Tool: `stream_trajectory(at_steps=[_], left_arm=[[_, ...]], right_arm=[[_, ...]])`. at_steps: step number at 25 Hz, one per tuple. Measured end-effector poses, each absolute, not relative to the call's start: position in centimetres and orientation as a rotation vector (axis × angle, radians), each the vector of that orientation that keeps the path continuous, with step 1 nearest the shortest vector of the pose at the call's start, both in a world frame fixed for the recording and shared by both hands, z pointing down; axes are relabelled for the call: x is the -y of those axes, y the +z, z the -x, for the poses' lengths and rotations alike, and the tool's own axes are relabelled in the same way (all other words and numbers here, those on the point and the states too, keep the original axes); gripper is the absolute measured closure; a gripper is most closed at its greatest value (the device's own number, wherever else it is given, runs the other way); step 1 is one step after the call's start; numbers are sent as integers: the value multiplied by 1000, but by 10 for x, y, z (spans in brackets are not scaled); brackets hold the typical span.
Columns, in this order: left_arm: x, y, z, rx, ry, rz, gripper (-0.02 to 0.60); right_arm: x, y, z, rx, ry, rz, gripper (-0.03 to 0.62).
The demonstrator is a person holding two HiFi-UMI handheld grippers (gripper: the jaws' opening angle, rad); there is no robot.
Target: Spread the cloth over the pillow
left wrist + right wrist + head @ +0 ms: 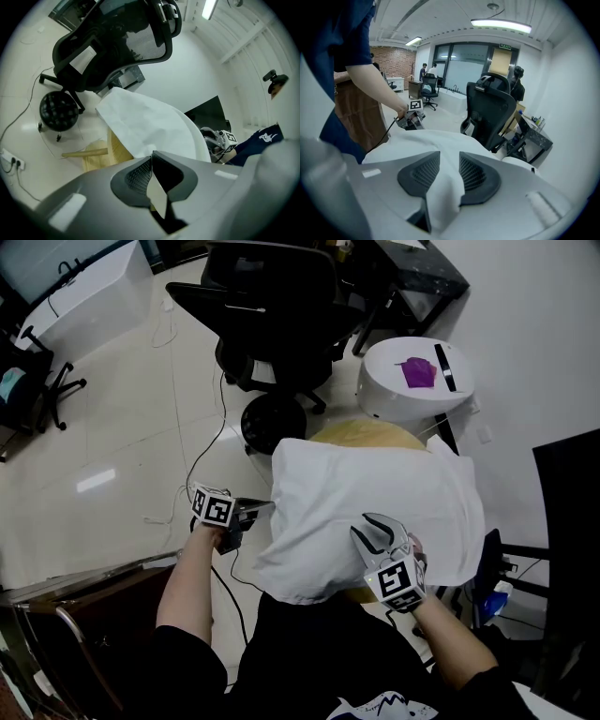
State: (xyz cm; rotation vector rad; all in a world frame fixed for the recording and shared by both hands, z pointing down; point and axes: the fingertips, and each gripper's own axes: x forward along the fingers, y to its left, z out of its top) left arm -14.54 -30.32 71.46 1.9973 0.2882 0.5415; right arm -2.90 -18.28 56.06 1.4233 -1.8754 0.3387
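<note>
Close to the body, the right tongs (375, 532) were clamped on a fold of the white cloth (375, 484) at its near edge. The left tongs (264, 509) were closed, seemingly pinching its left edge. Beyond them, most of the yellow pillow (366, 435) was covered by the cloth. Spreading was judged under way. Next, both edges would need to be drawn outward and smoothed.

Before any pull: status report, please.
Left gripper shut on edge of white cloth. Right gripper shut on cloth fold. Cloth drapes yellow pillow; far end uncovered. Nothing in the way.
</note>
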Motion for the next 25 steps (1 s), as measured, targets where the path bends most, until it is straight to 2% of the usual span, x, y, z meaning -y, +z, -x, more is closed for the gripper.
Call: stream_trajectory(at_steps=[9, 25], left_arm=[[354, 703, 170, -152, 592, -2122, 581], [374, 727, 162, -144, 712, -2141, 577]], right_arm=[[200, 547, 53, 1929, 277, -1360, 454], [200, 561, 59, 1914, 315, -1350, 454]])
